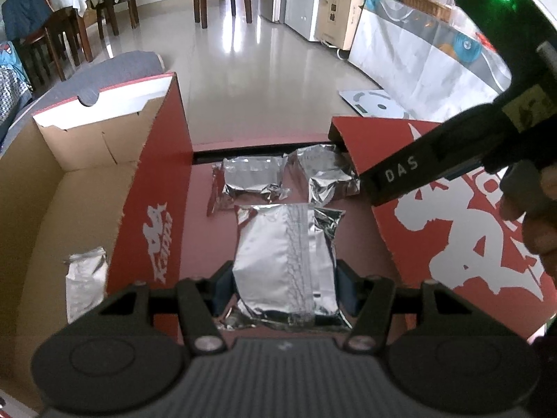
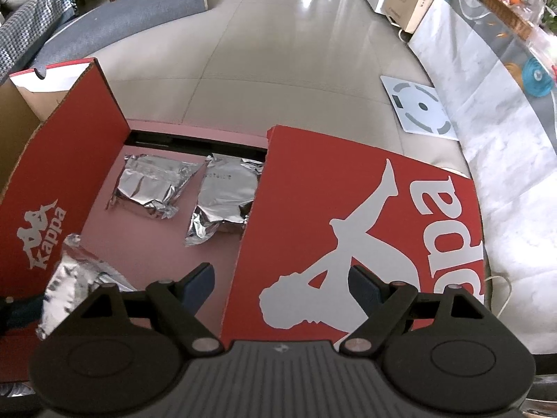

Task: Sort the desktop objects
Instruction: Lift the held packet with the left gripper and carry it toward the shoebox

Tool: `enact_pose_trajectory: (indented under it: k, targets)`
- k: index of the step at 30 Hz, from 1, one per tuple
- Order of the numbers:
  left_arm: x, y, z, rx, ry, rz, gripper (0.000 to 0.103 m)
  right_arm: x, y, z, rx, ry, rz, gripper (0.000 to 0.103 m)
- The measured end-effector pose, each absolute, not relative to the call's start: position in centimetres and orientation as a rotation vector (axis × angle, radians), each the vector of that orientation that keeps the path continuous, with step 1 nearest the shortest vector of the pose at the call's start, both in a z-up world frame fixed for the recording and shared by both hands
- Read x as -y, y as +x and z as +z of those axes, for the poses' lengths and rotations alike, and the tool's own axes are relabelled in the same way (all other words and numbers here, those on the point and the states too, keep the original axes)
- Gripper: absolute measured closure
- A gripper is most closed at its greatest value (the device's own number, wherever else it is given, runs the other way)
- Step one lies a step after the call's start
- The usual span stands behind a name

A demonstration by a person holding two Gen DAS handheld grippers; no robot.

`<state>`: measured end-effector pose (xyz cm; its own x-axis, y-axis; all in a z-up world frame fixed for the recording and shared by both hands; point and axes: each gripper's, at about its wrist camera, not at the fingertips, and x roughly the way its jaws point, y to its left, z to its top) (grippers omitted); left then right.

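i have the left gripper (image 1: 283,284) pinching a silver foil packet (image 1: 283,261) by its sides, both blue pads pressed against it, and the packet stands up between them above the pink tabletop (image 1: 362,237). two more foil packets lie flat farther back on that tabletop: the left packet (image 1: 249,179) and the right packet (image 1: 325,176), close beside each other, with the right one's edge tucked against the red box lid (image 1: 452,230) that sits to the right with its white logo facing up. to my left stands the open red box (image 1: 153,181), cardboard brown on the inside, and one small foil packet (image 1: 85,278) is already in it, near the red wall.

the right gripper (image 2: 280,284) hangs with its fingers spread apart and nothing between them; one blue pad is over the tabletop and the other over the lid, so the lid's near edge runs beneath the gap. from that camera the held packet shows at the lower left, beside the box wall. in the left camera the right tool's black body crosses the upper right corner, with part of a hand (image 1: 538,223) around it.
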<state>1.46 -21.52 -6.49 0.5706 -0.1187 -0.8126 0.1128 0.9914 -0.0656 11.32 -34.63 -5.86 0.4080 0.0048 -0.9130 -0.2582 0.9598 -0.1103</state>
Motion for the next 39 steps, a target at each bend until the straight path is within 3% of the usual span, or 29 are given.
enact_pose_trajectory:
  k: [39]
  targets:
    - [17.2, -0.8, 0.5, -0.845, -0.061, -0.043, 0.046, 33.5, 9.8, -4.8, -1.117, -0.246, 0.243, 0.019]
